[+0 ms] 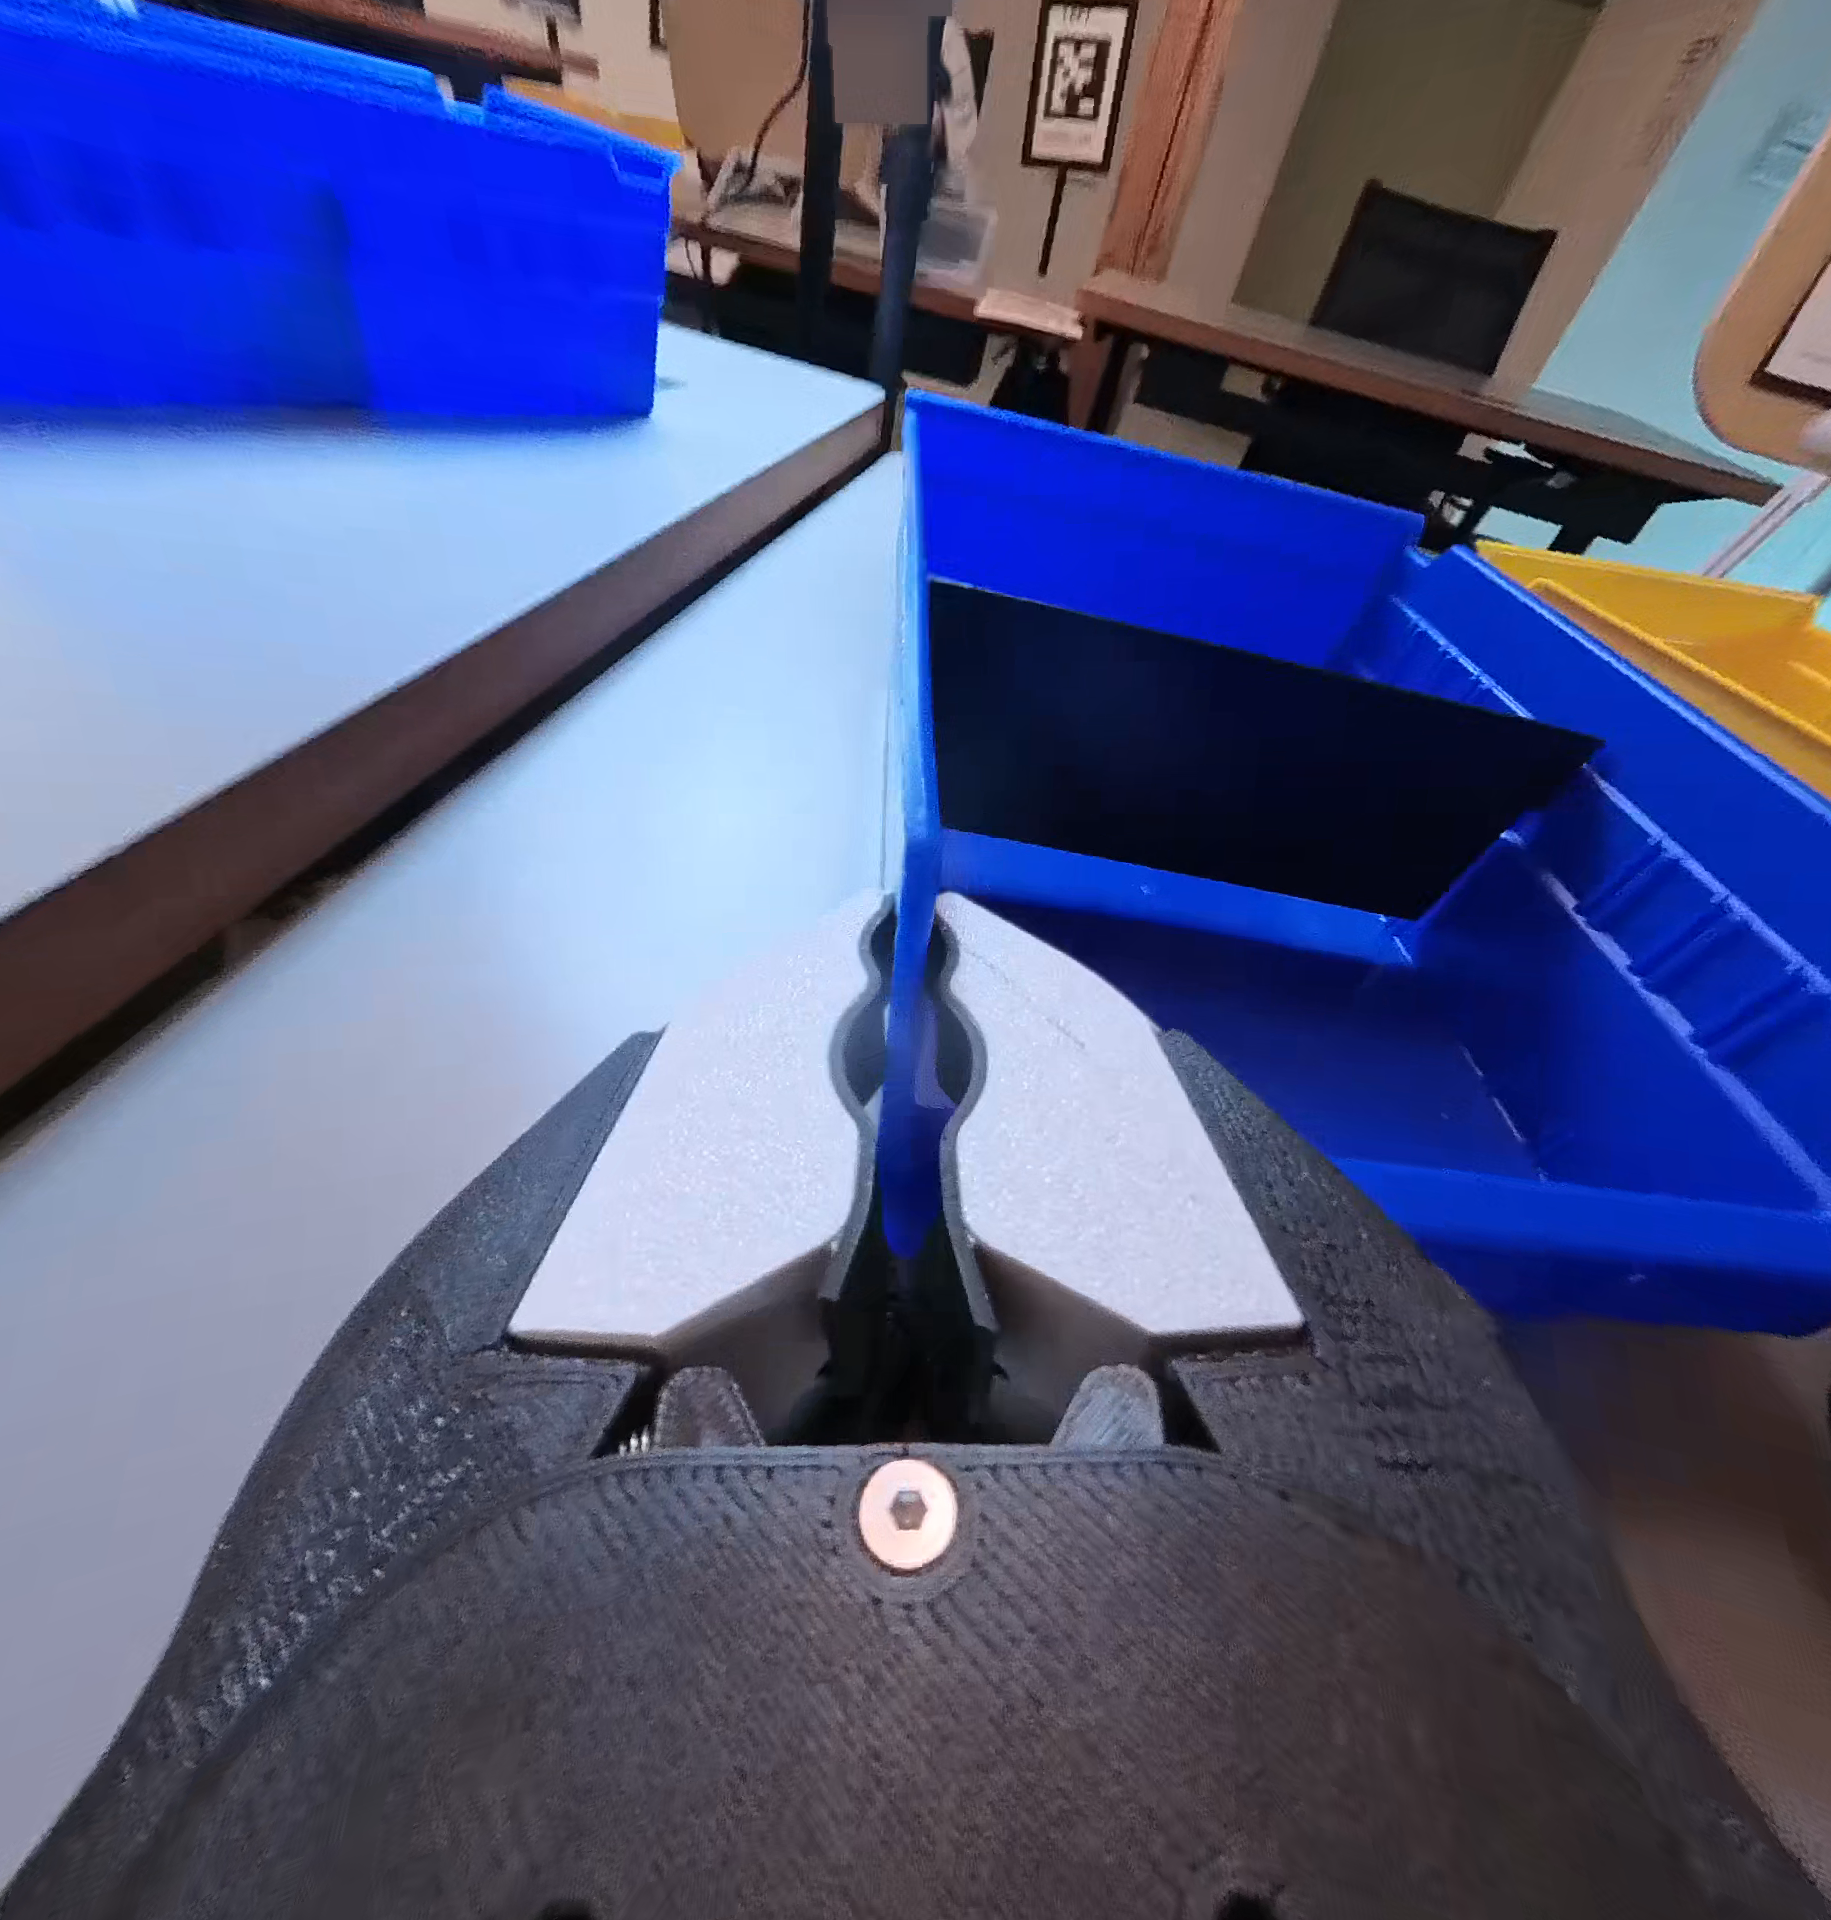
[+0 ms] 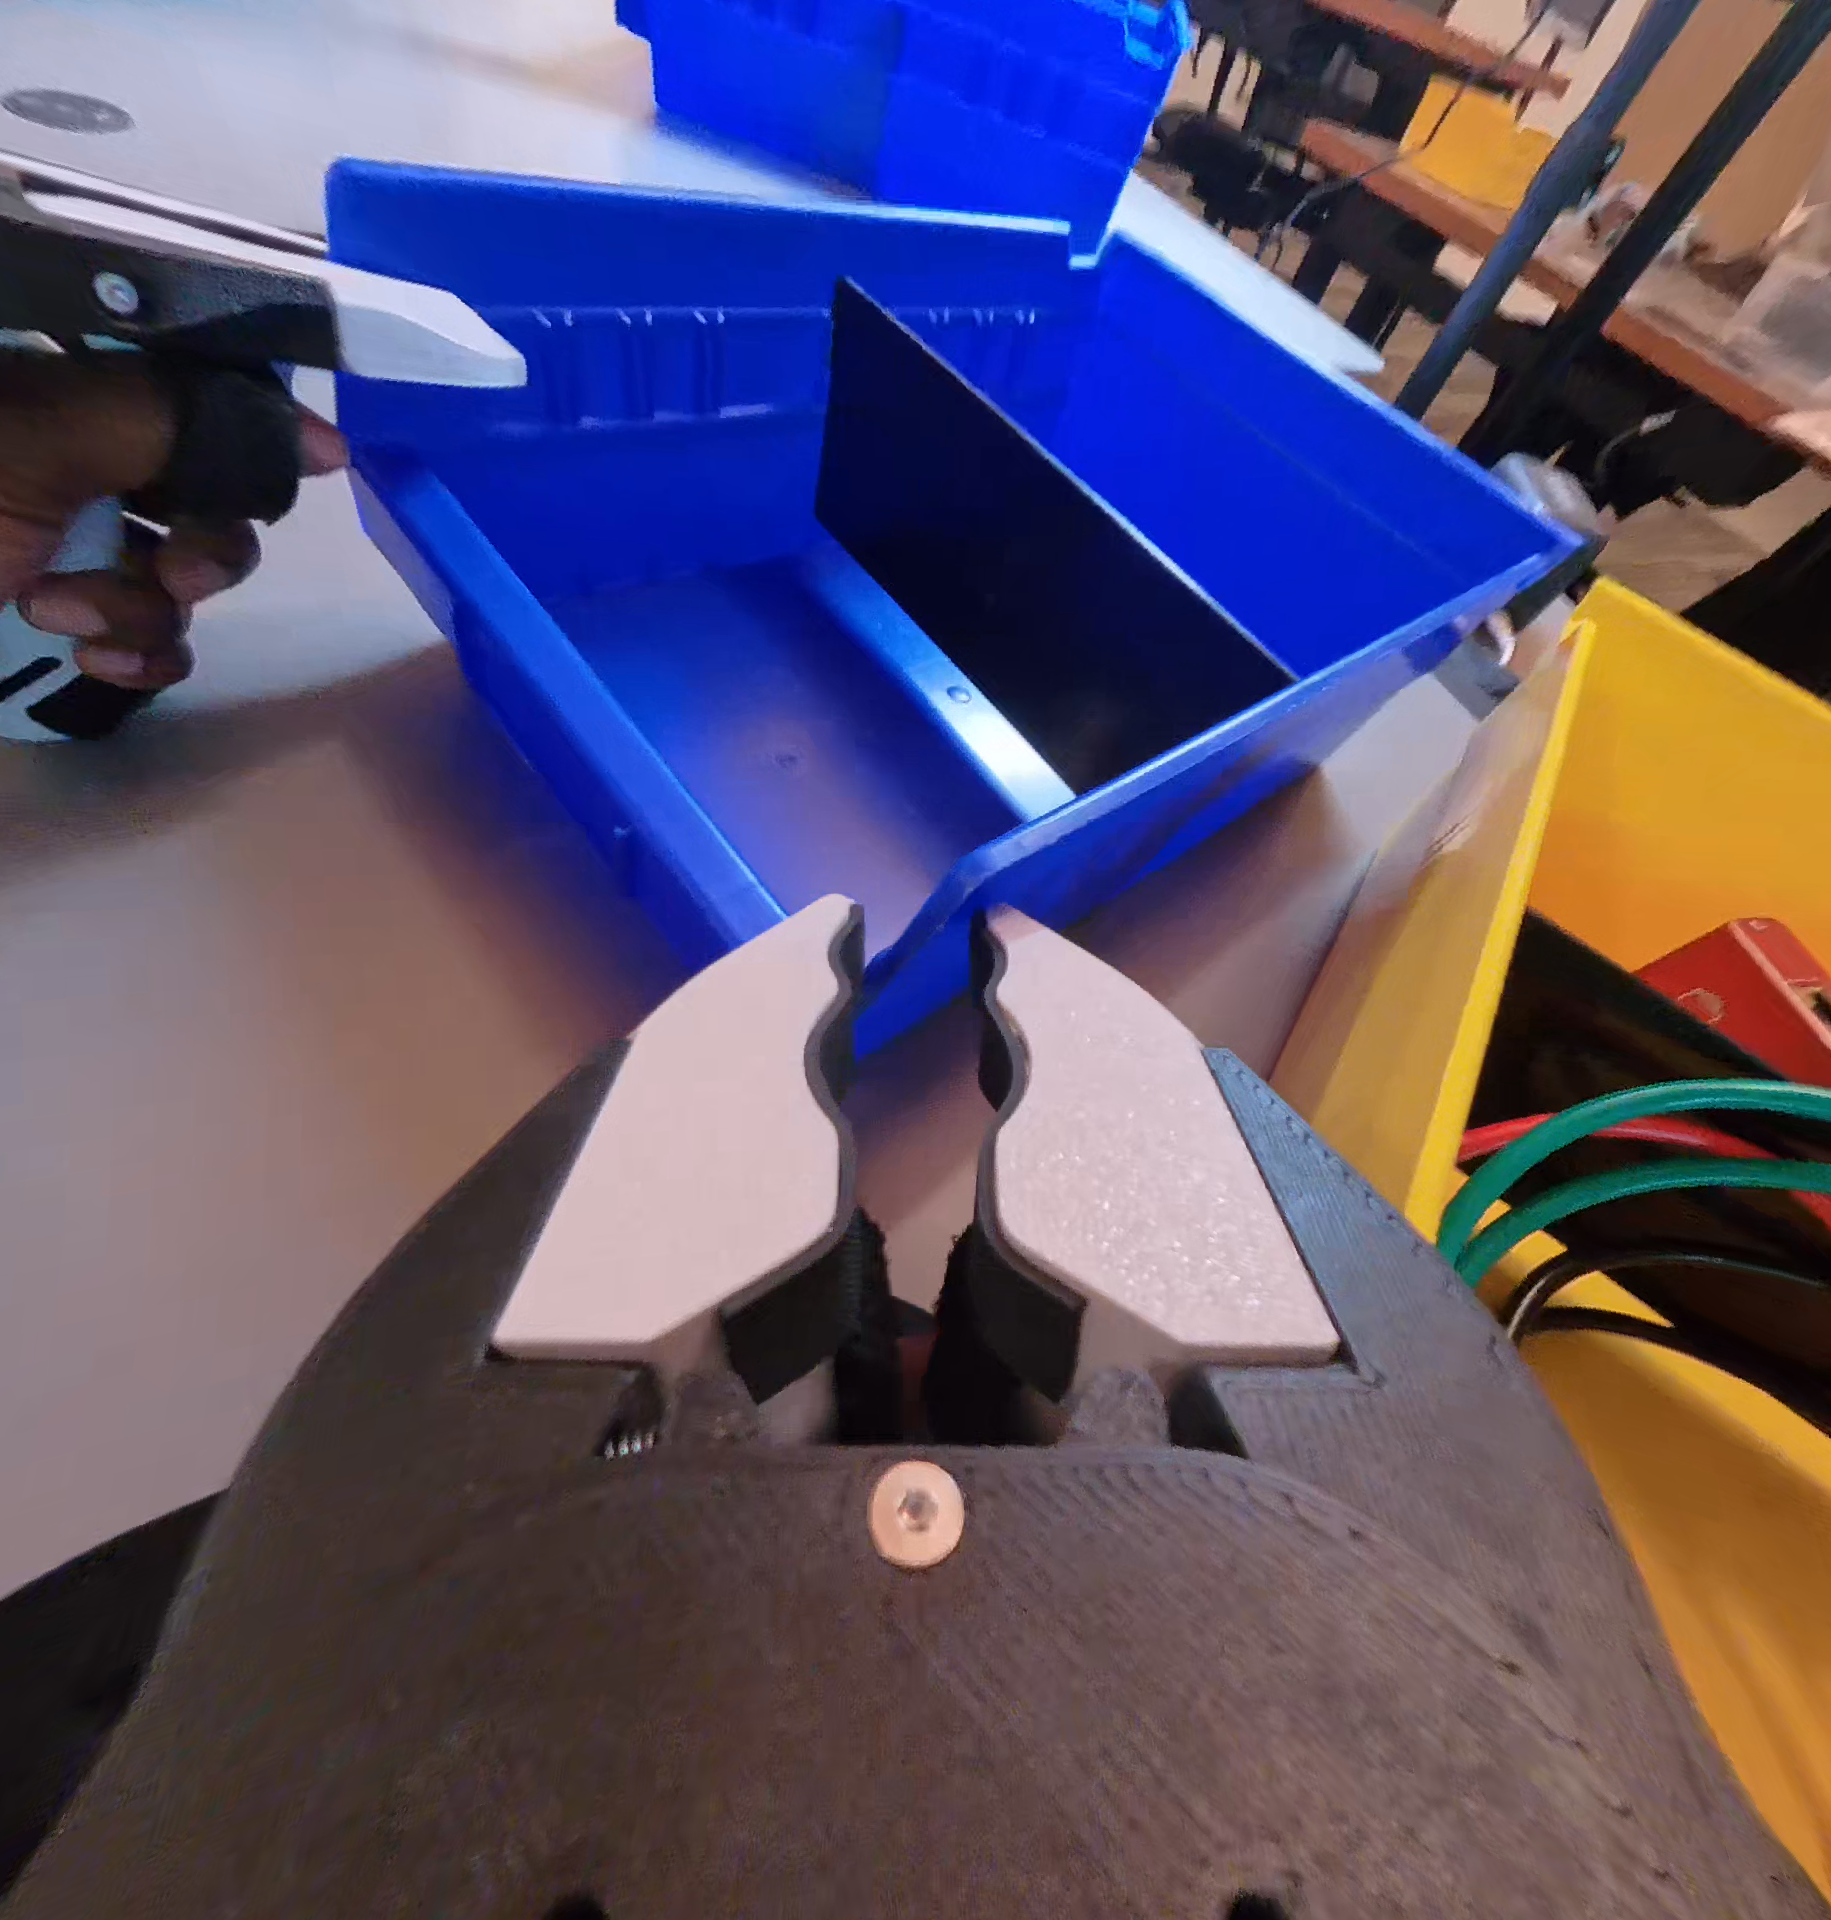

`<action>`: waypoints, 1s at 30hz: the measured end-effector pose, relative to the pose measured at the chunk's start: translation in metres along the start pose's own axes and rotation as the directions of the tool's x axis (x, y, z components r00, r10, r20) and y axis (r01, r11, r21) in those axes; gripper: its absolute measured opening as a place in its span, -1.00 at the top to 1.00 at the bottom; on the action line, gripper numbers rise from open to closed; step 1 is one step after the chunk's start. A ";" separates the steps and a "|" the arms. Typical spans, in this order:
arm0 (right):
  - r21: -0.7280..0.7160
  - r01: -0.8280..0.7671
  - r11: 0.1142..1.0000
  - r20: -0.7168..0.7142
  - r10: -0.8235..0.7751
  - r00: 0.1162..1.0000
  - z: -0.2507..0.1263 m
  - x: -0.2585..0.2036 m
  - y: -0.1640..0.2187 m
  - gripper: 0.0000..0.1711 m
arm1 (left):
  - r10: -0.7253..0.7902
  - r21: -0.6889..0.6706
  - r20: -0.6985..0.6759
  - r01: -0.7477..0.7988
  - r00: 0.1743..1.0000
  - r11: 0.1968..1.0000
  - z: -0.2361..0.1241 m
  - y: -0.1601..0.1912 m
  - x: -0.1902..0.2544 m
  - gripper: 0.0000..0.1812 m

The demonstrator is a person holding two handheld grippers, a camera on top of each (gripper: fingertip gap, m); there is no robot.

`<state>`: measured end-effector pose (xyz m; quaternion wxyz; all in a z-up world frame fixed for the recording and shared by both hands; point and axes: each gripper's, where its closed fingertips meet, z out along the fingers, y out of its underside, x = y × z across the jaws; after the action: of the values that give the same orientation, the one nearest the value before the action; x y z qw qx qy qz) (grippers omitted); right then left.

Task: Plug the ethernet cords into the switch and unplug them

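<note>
An empty blue bin (image 1: 1576, 1049) with a black divider (image 1: 1202, 748) sits on the grey table. My left gripper (image 1: 911, 925) is shut on its side wall. In the right wrist view the same bin (image 2: 1254, 436) looks tilted, and the left gripper (image 2: 412, 343) holds its far corner. My right gripper (image 2: 916, 925) has its jaws closed to a narrow gap on the bin's near corner rim. The red switch (image 2: 1763, 997) lies in a yellow bin (image 2: 1669, 790) at the right, with green cords (image 2: 1617, 1112), red and black cords beside it.
A second blue bin (image 1: 319, 239) stands farther back on the adjoining table; it also shows in the right wrist view (image 2: 942, 94). The yellow bin (image 1: 1721, 644) touches the blue bin's right side. A seam (image 1: 475, 686) runs between the two tables. To the red switch (image 2: 1763, 997): right tips about 20 cm, left tips about 35 cm.
</note>
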<state>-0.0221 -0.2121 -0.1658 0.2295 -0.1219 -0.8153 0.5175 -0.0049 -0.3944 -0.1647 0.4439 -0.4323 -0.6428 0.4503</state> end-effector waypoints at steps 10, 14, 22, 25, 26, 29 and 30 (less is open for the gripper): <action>0.215 0.174 0.961 -0.167 -0.139 0.976 -0.038 0.023 -0.041 0.85 | 0.203 0.325 0.034 -0.203 0.979 0.924 -0.039 -0.063 0.037 0.95; 0.309 0.256 0.916 -0.240 -0.185 0.953 -0.067 0.027 -0.067 0.86 | 0.239 0.483 0.057 -0.236 0.969 0.843 -0.071 -0.096 0.055 0.95; 0.309 0.453 0.836 -0.460 -0.285 0.841 -0.173 0.057 -0.082 0.87 | 0.310 0.673 -0.083 -0.176 0.947 0.718 -0.115 -0.125 0.146 0.92; 0.240 0.457 0.857 -0.524 -0.282 0.804 -0.222 0.079 -0.060 0.85 | 0.341 0.665 -0.199 -0.129 0.919 0.735 -0.115 -0.114 0.204 0.90; 0.213 0.454 0.865 -0.545 -0.281 0.790 -0.238 0.087 -0.050 0.85 | 0.351 0.654 -0.236 -0.119 0.906 0.747 -0.112 -0.108 0.224 0.90; 0.129 0.413 0.902 -0.596 -0.263 0.759 -0.282 0.113 -0.018 0.85 | 0.392 0.602 -0.345 -0.119 0.853 0.789 -0.102 -0.090 0.286 0.88; 0.108 0.384 0.917 -0.609 -0.244 0.754 -0.296 0.122 -0.008 0.86 | 0.407 0.584 -0.374 -0.130 0.833 0.802 -0.099 -0.085 0.307 0.88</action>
<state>0.0207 0.0712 -0.0224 0.5650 -0.1083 -0.6490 0.4979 0.0060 -0.1003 -0.0078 0.6211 -0.4784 -0.2894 0.5492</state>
